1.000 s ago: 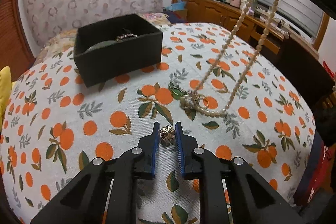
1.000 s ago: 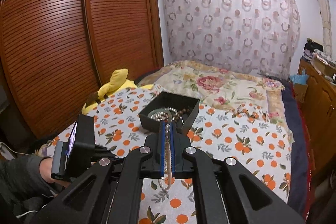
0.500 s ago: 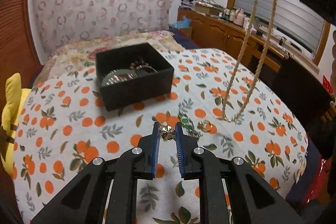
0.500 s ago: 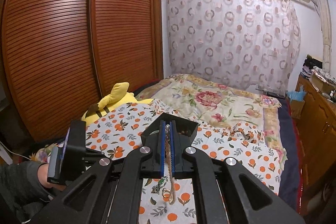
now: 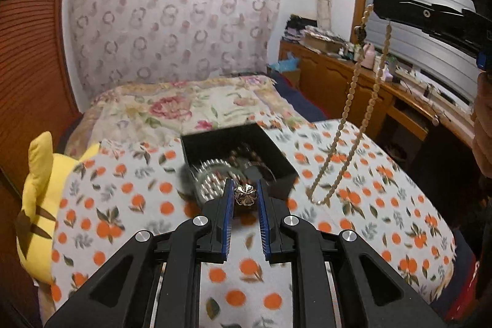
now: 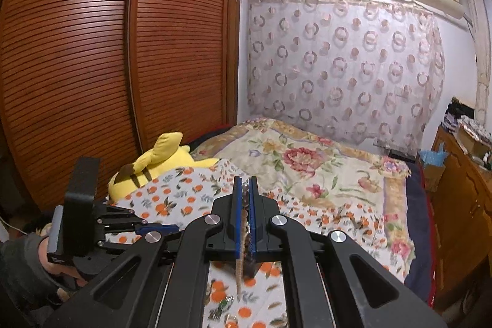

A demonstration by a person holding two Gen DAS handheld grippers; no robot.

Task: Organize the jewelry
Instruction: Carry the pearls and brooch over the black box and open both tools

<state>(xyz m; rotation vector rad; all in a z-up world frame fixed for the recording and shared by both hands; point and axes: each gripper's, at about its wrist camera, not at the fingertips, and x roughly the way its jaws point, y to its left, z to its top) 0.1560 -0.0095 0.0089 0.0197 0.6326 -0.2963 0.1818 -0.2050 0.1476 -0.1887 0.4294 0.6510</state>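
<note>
The left gripper pinches a small, hard flower-shaped ornament above the black box, while the right gripper, pressed together, dangles the limp, light bead necklace, best gripped by 1 short section.

Both grippers raised, each pinching something

The left gripper points downward, jaws nearly closed on a small flower-shaped ornament. The right gripper is clamped tight on a bead necklace that hangs below it. A hand grips the left gripper's handle.
</note>
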